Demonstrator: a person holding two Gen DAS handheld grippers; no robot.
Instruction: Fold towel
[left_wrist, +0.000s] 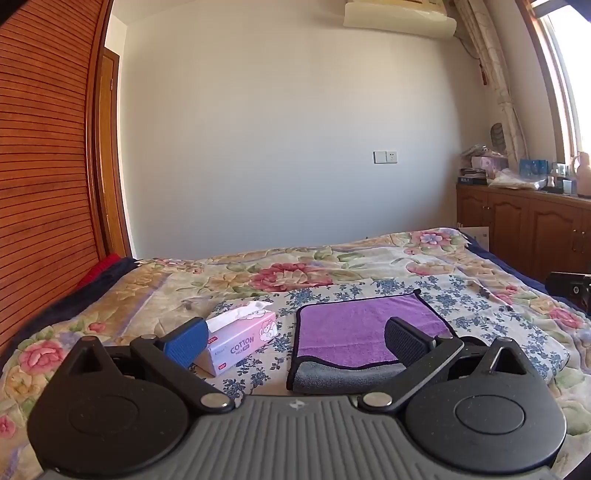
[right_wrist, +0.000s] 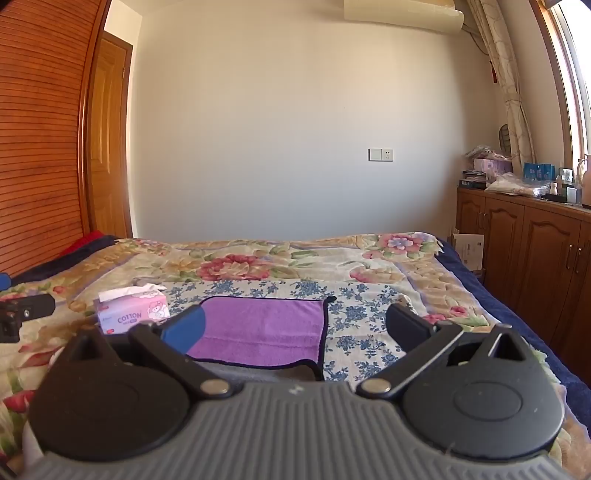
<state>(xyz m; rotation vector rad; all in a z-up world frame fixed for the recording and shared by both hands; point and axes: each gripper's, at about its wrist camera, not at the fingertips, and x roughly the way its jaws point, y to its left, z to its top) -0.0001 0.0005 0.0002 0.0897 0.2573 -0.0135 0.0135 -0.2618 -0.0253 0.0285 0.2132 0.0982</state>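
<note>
Left wrist view shows the purple towel (left_wrist: 365, 328) lying on a blue-flowered cloth (left_wrist: 480, 314) on the bed (left_wrist: 110, 306), its near edge turned up grey. A tissue box (left_wrist: 243, 338) stands just beside it. Left gripper (left_wrist: 295, 341) and right gripper (right_wrist: 295, 332) both have fingers spread, holding nothing.

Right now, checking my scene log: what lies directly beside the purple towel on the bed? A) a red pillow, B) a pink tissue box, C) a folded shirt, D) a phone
B: a pink tissue box marked COTTON sits just left of the purple towel on the bed.
</note>
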